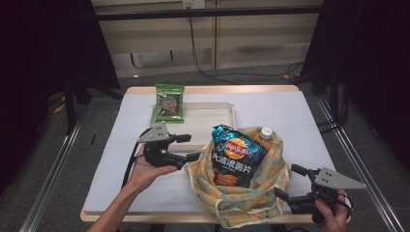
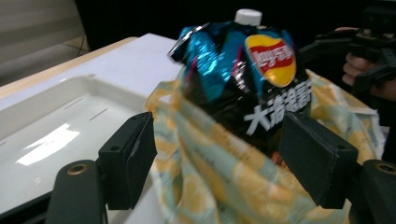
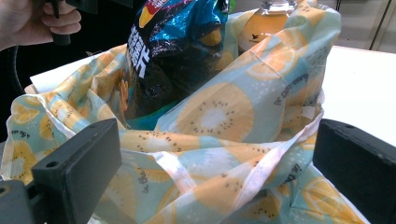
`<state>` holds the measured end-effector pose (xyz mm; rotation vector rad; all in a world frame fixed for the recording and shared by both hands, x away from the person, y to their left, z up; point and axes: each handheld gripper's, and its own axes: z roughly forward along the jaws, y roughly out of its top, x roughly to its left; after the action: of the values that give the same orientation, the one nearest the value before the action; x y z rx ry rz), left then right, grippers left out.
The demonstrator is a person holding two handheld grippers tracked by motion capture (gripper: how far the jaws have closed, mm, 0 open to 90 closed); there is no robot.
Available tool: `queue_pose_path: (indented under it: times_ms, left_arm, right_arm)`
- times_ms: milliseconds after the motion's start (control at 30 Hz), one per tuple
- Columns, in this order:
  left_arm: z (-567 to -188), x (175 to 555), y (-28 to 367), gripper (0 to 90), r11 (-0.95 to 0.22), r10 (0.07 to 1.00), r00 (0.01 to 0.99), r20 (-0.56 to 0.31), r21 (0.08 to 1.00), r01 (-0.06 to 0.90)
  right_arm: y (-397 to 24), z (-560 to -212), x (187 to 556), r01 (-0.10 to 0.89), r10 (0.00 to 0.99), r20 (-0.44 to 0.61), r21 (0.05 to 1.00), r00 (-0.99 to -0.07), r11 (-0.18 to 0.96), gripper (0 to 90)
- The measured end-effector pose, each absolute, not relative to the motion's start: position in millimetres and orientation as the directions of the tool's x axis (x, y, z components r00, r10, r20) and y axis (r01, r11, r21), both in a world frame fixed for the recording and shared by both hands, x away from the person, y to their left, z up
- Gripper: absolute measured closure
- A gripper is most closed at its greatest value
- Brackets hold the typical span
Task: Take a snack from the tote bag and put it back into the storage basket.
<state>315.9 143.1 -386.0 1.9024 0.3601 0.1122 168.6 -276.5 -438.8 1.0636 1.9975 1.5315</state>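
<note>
I see the fruit-print cloth bag slumped open on the table's near edge, its pale green and orange fabric crumpled. A blue-and-black chip packet stands upright inside it, beside an orange-drink bottle (white cap showing above the fabric).

floor: grey | wall: beige panels | sides: dark curtains
</note>
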Motion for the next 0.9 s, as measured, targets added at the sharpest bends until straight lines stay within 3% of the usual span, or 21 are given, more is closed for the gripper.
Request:
queue_pose_path:
  times_ms: [533,900]
  left_arm:
    - [-377,345,104,25.9,-0.302,0.274,0.953,-0.129,0.929,0.212]
    - [-388,364,72,19.4,-0.317,0.235,0.96,-0.155,0.921,0.226]
  right_arm:
    - [-276,-439,169,0.322,0.765,0.126,0.94,-0.631,0.11,0.6]
    - [-275,-440,170,0.324,0.765,0.123,0.939,-0.633,0.117,0.6]
